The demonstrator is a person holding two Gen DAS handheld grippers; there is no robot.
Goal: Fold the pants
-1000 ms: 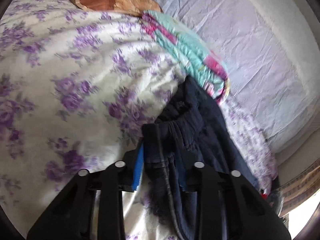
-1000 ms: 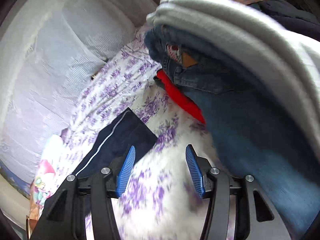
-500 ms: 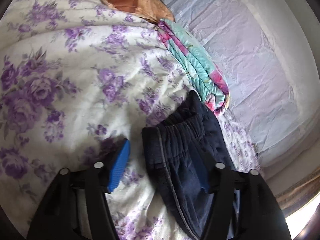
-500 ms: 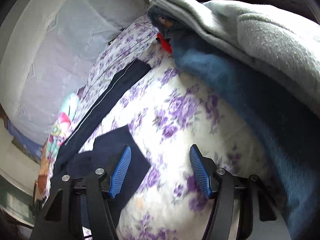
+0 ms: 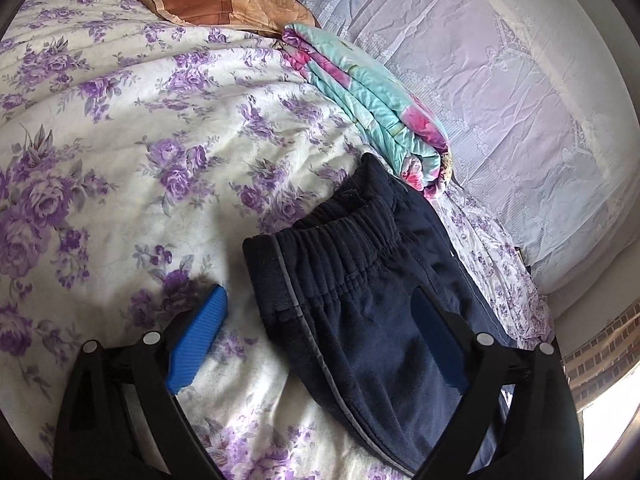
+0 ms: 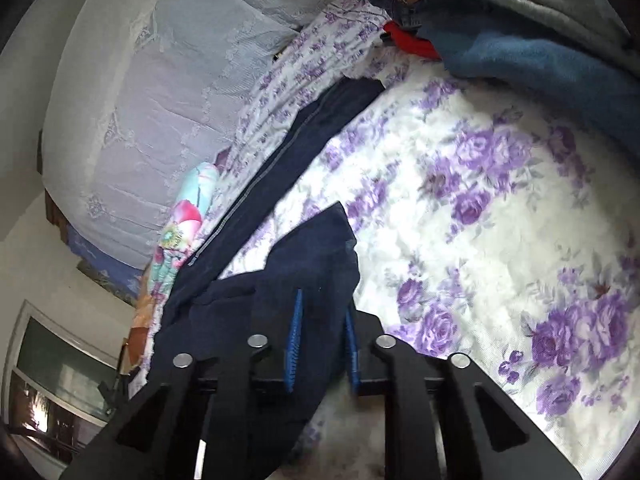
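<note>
Lying across the bed with its purple-flower sheet, the navy pants stretch along the far side, waistband just beside a folded teal quilt; a clothes pile sits near the leg end. Left gripper: jaws wide, straddling the waistband edge, one pad on the sheet, other over the fabric, nothing pinched. Right gripper: jaws narrow, clamped on a pants leg end, lifted off the sheet. Risk: single-point hold lets the leg twist or sag crooked; thin bite may slip; unpinned waistband could drag.
</note>
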